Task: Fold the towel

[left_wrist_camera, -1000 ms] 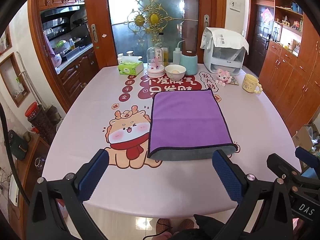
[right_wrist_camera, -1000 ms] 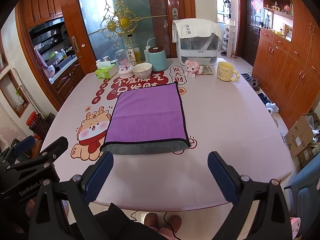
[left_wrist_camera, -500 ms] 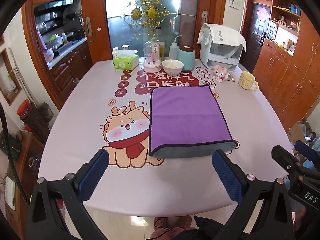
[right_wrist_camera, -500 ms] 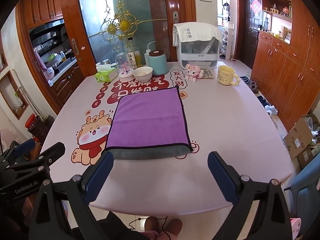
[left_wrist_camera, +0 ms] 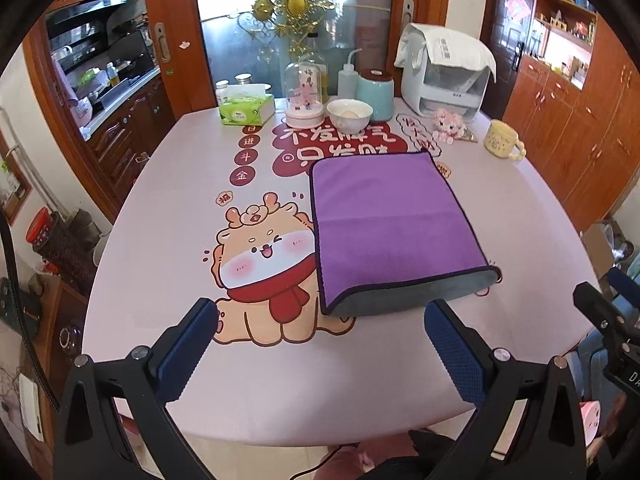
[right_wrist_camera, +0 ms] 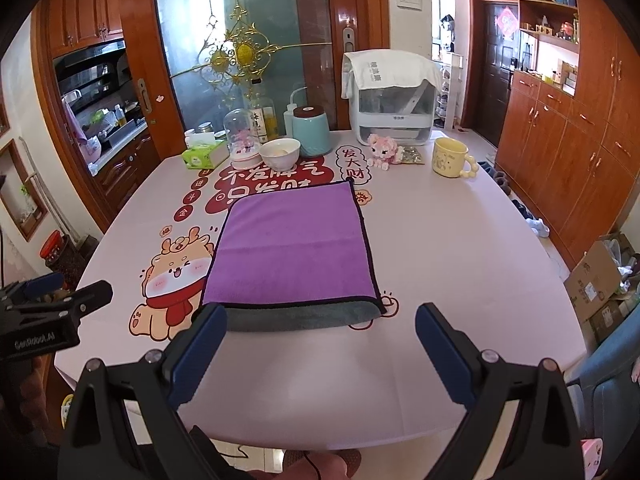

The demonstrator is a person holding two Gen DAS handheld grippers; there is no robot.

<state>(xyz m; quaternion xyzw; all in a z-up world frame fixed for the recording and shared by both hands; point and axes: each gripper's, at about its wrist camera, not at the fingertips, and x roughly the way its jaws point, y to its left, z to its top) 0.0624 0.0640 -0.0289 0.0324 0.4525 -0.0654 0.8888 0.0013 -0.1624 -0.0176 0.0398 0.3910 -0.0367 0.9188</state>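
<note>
A purple towel (left_wrist_camera: 388,224) lies folded flat on the pink table (left_wrist_camera: 168,216), its grey underside showing along the near fold. It also shows in the right wrist view (right_wrist_camera: 294,248). My left gripper (left_wrist_camera: 320,320) is open and empty, held above the near table edge, just short of the towel's near fold. My right gripper (right_wrist_camera: 320,320) is open and empty too, at the near edge in front of the towel. The right gripper's body shows at the right of the left wrist view (left_wrist_camera: 608,320); the left gripper's body shows at the left of the right wrist view (right_wrist_camera: 48,320).
At the table's far side stand a tissue box (left_wrist_camera: 246,110), a glass dome (left_wrist_camera: 304,96), a white bowl (left_wrist_camera: 349,114), a teal canister (left_wrist_camera: 375,94), a white appliance (left_wrist_camera: 444,72), a pink plush toy (left_wrist_camera: 448,125) and a yellow mug (left_wrist_camera: 502,140). Cabinets line the right wall.
Both grippers have drawn back and risen slightly, so the towel sits a little farther off. The towel has not moved. Both grippers stay open.
</note>
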